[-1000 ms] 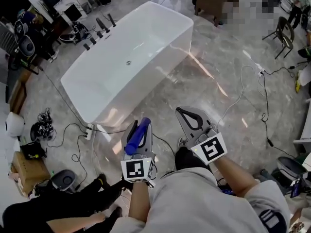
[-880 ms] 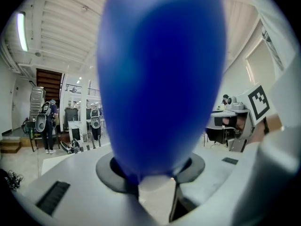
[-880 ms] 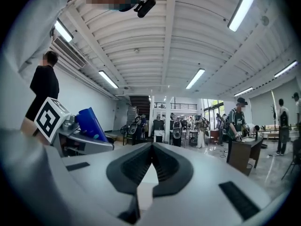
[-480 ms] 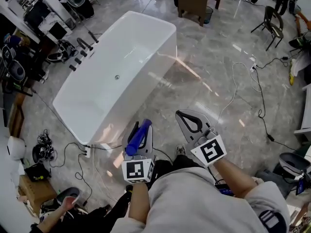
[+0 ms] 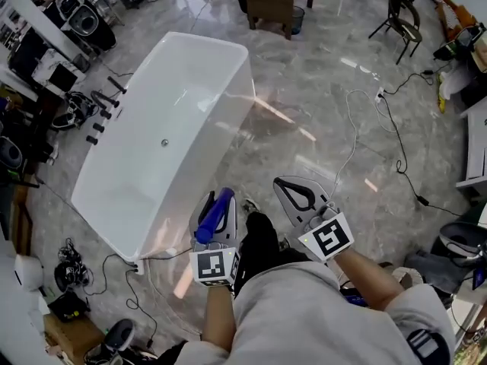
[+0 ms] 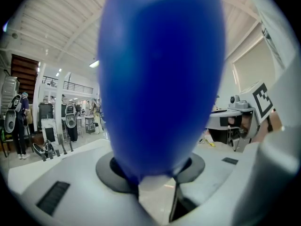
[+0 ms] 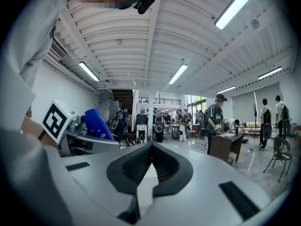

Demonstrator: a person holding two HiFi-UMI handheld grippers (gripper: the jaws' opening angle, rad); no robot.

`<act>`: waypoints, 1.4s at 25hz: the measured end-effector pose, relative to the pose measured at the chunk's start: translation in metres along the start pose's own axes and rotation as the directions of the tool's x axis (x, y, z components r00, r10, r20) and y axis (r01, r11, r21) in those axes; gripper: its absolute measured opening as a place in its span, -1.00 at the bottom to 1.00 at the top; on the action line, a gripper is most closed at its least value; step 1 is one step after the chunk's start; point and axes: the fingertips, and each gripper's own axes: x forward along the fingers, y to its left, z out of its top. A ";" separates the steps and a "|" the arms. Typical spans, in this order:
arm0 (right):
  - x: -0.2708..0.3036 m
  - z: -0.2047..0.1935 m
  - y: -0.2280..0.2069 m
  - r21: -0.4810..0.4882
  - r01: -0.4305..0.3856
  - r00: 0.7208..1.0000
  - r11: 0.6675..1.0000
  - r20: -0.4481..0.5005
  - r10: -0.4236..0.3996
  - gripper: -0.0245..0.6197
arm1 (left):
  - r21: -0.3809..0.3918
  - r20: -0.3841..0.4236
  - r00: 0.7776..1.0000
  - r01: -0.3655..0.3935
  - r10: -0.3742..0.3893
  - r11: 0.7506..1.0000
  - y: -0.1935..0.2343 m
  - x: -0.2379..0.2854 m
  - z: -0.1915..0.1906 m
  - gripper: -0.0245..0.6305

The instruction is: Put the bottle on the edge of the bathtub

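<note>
Two grippers out front | left gripper [image 5: 219,204] clamps the blue bottle [image 5: 213,219], carried near level for transport | right gripper [image 5: 283,182] jaws pressed together, empty, idle | bathtub [image 5: 205,39] ahead-left, well apart; rim not yet reached

In your left gripper view the blue bottle [image 6: 160,74] sits so close that it is blurred, its top cut off by the upper edge, hiding everything behind it, while from your head its near end is buried inside the left gripper [image 5: 219,204].
</note>
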 end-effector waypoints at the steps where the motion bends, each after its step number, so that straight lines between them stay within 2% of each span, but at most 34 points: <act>1: 0.008 -0.002 -0.009 0.001 0.013 1.000 1.000 -0.008 -0.013 -0.90 | 0.000 -0.002 1.000 0.012 -0.012 1.000 0.004 0.013 0.000 -0.40; 10: 0.090 -0.012 -0.079 -0.018 0.078 0.993 0.997 -0.090 -0.080 -0.90 | 0.019 -0.063 0.991 0.120 -0.118 0.993 0.053 0.129 -0.001 -0.40; 12: 0.107 -0.018 -0.094 -0.009 0.089 0.989 0.996 -0.115 -0.090 -0.90 | 0.021 -0.081 0.986 0.151 -0.149 0.988 0.063 0.154 -0.003 -0.40; 16: 0.141 -0.039 -0.122 0.074 0.112 0.976 0.991 -0.193 -0.096 -0.90 | 0.021 -0.111 0.970 0.218 -0.215 0.976 0.079 0.210 -0.010 -0.40; 20: 0.159 -0.052 -0.139 0.040 0.121 0.963 0.992 -0.245 -0.108 -0.90 | 0.024 -0.121 0.954 0.278 -0.274 0.960 0.092 0.249 -0.011 -0.40; 26: 0.179 -0.055 -0.177 0.033 0.178 0.956 0.984 -0.242 -0.165 -0.90 | 0.034 -0.137 0.938 0.326 -0.318 0.945 0.097 0.307 -0.010 -0.40; 30: 0.193 -0.071 -0.207 -0.006 0.161 0.950 0.987 -0.271 -0.157 -0.90 | 0.040 -0.161 0.927 0.349 -0.338 0.936 0.092 0.348 -0.018 -0.40; 35: 0.216 -0.098 -0.256 0.049 0.148 0.947 0.988 -0.293 -0.128 -0.90 | 0.029 -0.203 0.920 0.349 -0.336 0.937 0.084 0.401 -0.028 -0.40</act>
